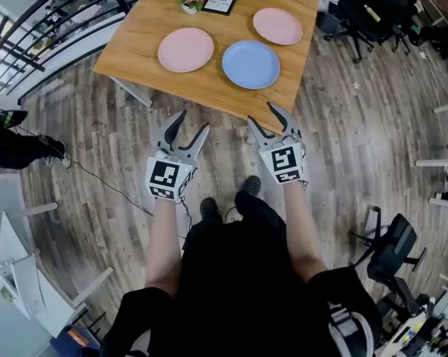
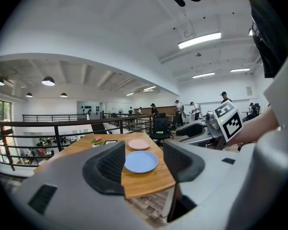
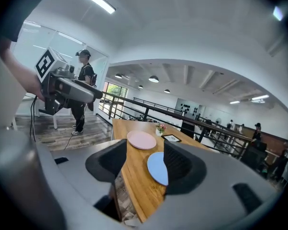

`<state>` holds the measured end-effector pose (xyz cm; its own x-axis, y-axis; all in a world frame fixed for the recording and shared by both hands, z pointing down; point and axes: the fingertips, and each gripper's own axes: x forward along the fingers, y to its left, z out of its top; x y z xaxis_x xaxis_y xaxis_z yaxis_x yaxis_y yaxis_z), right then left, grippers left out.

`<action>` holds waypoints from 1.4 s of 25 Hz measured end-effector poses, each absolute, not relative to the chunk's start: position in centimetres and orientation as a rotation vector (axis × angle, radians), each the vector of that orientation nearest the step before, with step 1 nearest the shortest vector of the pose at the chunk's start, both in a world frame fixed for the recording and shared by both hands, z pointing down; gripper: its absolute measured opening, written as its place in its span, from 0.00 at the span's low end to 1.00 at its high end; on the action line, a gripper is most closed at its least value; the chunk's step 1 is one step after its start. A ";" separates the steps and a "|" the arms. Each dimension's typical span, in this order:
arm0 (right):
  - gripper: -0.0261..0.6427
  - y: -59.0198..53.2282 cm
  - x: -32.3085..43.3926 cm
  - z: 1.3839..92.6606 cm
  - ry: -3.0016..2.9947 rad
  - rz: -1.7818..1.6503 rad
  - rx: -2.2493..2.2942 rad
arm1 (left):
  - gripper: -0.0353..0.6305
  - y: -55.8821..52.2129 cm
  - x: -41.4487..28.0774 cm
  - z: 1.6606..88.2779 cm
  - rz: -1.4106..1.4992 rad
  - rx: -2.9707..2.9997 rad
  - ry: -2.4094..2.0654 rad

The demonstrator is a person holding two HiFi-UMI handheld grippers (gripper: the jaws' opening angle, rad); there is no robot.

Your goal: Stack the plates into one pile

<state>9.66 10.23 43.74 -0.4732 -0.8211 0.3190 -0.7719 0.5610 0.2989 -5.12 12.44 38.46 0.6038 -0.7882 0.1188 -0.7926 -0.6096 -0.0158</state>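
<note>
While none was laid upon another, three plates were seen lying flat and apart on a wooden table [image 1: 146,32]. The blue plate [image 1: 251,64] was set nearest the table's front edge. The left pink plate [image 1: 185,49] was placed near it on the left. The right pink plate [image 1: 277,25] was placed farther back on the right. Behind them, at the table's far side, a small flower pot [image 1: 191,1] and a framed card [image 1: 220,1] were stood side by side.

The left gripper [image 1: 194,121] and the right gripper [image 1: 259,111] were held side by side short of the table, over the wood-plank floor [image 1: 358,140], and were pointed toward the plates. Each pair of jaws was spread wide, and nothing was gripped by either. Through both gaps only the table and its plates, farther off, could be seen. Bare forearms and black clothing were visible below the grippers in the head view. A black railing [image 1: 19,56] was seen to the table's left, and office chairs [image 1: 362,10] beyond its right corner.
</note>
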 end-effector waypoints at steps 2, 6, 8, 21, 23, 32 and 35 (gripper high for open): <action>0.42 9.1 10.3 43.8 -2.385 -0.161 1.259 | 0.43 11.6 -4.5 38.5 0.177 2.756 -1.403; 0.42 6.7 11.2 43.9 -2.411 -0.164 1.208 | 0.43 10.0 -3.7 38.6 0.174 2.716 -1.469; 0.42 5.7 11.3 44.1 -2.425 -0.167 1.181 | 0.43 9.4 -3.6 38.7 0.174 2.690 -1.503; 0.42 2.8 12.4 45.8 -2.466 -0.166 1.059 | 0.43 7.5 -2.1 39.9 0.176 2.602 -1.611; 0.42 2.5 11.9 45.8 -2.466 -0.173 1.048 | 0.43 7.2 -2.5 40.1 0.169 2.595 -1.616; 0.42 0.4 8.7 46.1 -2.434 -0.184 1.082 | 0.43 4.2 -6.0 40.3 0.147 2.628 -1.573; 0.42 -0.9 6.5 45.9 -2.425 -0.183 1.092 | 0.43 2.5 -8.0 40.2 0.152 2.642 -1.550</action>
